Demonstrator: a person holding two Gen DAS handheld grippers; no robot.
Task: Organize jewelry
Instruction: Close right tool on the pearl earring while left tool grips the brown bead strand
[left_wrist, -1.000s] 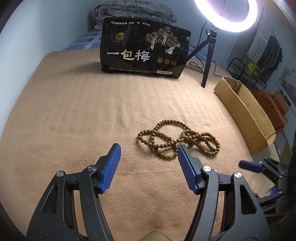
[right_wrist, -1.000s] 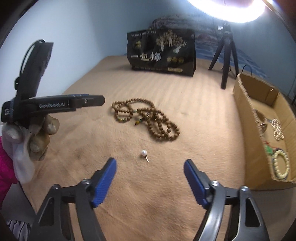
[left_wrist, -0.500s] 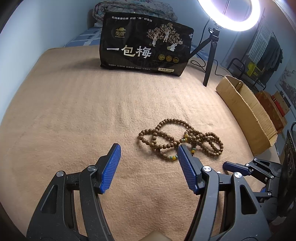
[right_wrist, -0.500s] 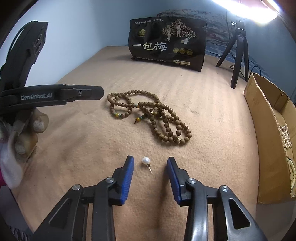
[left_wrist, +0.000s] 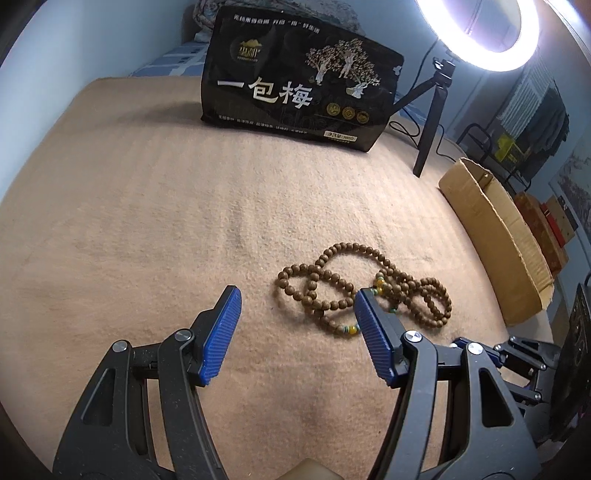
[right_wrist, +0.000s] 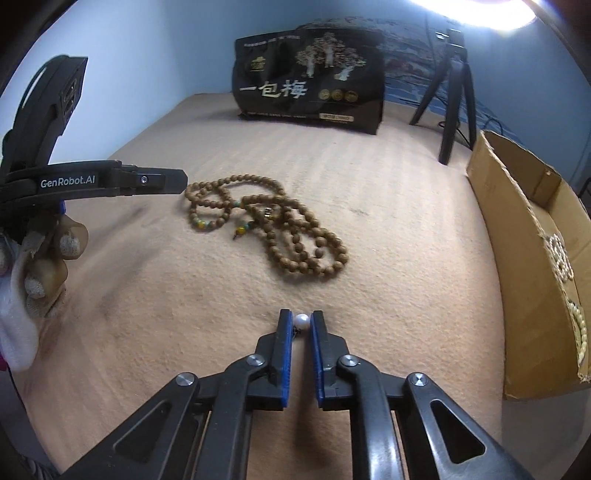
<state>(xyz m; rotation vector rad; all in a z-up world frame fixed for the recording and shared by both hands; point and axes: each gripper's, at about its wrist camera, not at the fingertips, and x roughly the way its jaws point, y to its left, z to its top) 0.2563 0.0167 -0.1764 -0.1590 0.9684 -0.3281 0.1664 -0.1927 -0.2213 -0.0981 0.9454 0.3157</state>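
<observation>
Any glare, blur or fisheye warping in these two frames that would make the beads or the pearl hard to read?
Left wrist view: the ring light blows out the top right, the tan blanket bows at the edges, yet the wooden bead necklace stays sharp. Right wrist view: glare clips the top right corner, the beads look slightly smeared, and the pearl earring reads crisp between the right gripper fingers.

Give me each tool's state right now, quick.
Left tool: open, holding nothing, hovering beside the wooden bead necklace.
Right tool: closed on the pearl earring, down at the blanket.
</observation>
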